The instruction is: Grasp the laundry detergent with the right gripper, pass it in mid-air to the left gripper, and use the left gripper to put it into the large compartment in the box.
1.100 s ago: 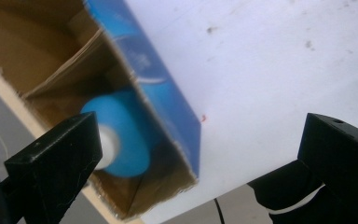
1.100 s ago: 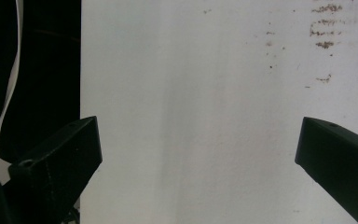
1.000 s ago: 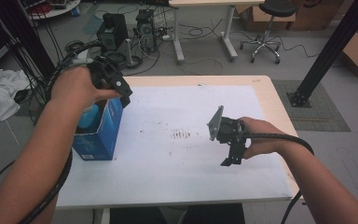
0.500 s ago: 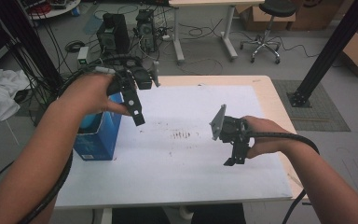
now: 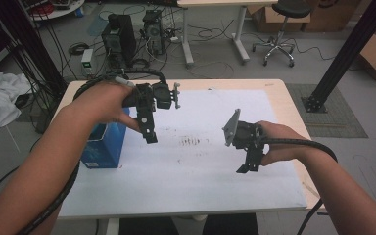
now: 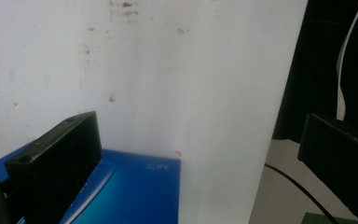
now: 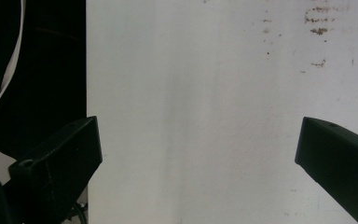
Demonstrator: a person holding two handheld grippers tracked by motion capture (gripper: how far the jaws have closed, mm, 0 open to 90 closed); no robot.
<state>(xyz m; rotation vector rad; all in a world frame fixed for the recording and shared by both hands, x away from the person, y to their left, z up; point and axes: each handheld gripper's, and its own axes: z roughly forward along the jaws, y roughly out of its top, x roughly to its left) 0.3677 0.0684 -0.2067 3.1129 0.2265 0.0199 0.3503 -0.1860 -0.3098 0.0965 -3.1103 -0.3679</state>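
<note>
— Biggest thing first? 
— Tabletop (image 5: pixel 274 88), pale wood under a white sheet (image 5: pixel 210 161) with faint brown smudges. 
— Then? 
— Blue box (image 5: pixel 103 147) upright near the left edge, half behind the left forearm. 
— Left arm's pose? 
— Stretched forward, raised above the box, wrist bent, left hand-held gripper (image 5: pixel 149 134) pointing down just right of the box; jaws wide apart, gripping nothing, box corner beneath them in the left gripper view (image 6: pixel 135 196). 
— Right side? 
— Forearm in from bottom right, right hand-held gripper (image 5: pixel 247 164) aimed down at bare sheet, jaws spread, empty.
</note>
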